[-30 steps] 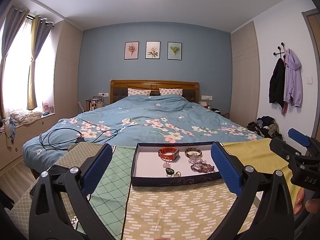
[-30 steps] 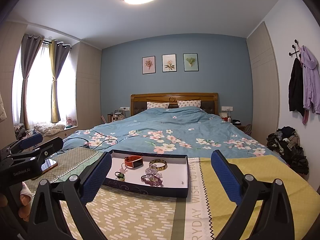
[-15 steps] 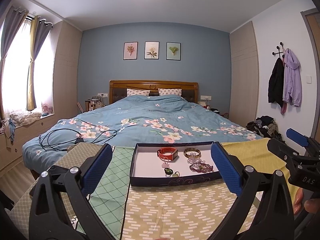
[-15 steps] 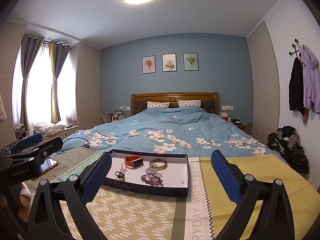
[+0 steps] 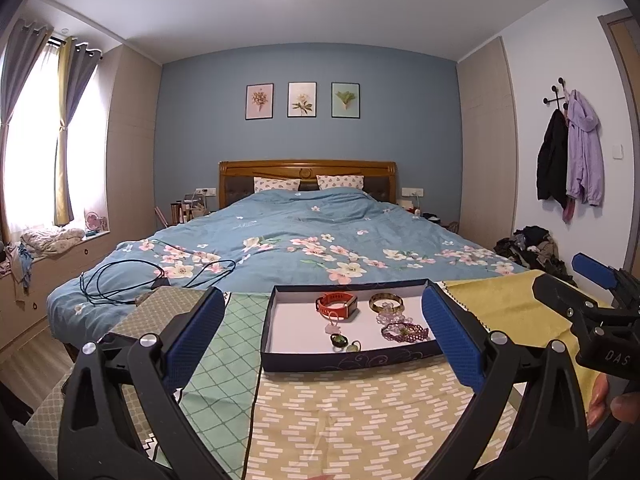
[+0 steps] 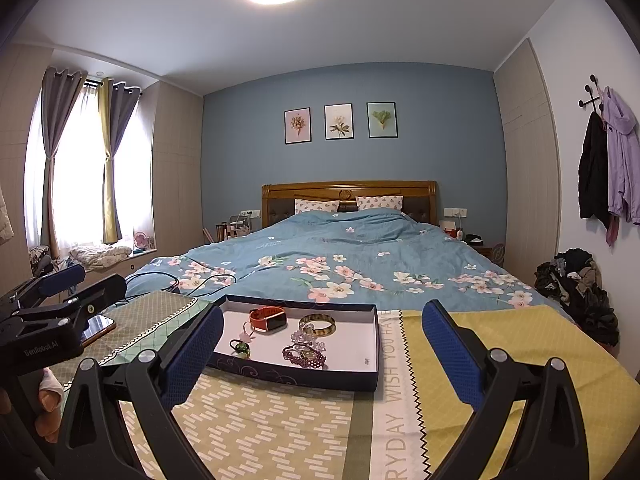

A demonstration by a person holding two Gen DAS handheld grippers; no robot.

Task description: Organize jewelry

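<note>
A dark blue tray (image 5: 344,360) (image 6: 296,376) with a white floor lies on a patterned cloth at the foot of the bed. In it are an orange watch (image 5: 337,305) (image 6: 269,318), a gold bangle (image 5: 385,301) (image 6: 317,324), a purple bracelet (image 5: 404,332) (image 6: 304,356), a clear bead piece (image 6: 306,338) and small green pieces (image 5: 339,340) (image 6: 241,348). My left gripper (image 5: 320,336) stands open just short of the tray, holding nothing. My right gripper (image 6: 322,354) is open too, to the right of the tray's middle. Each gripper also shows in the other's view.
The patterned cloth (image 6: 280,432) covers the surface under the tray. A phone (image 6: 98,326) lies at its left. A black cable (image 5: 132,280) is coiled on the blue floral bed (image 6: 340,256). Clothes (image 6: 576,284) are piled on the floor at right.
Both views have shifted only slightly; the tray and jewelry stay where they were and both grippers remain open.
</note>
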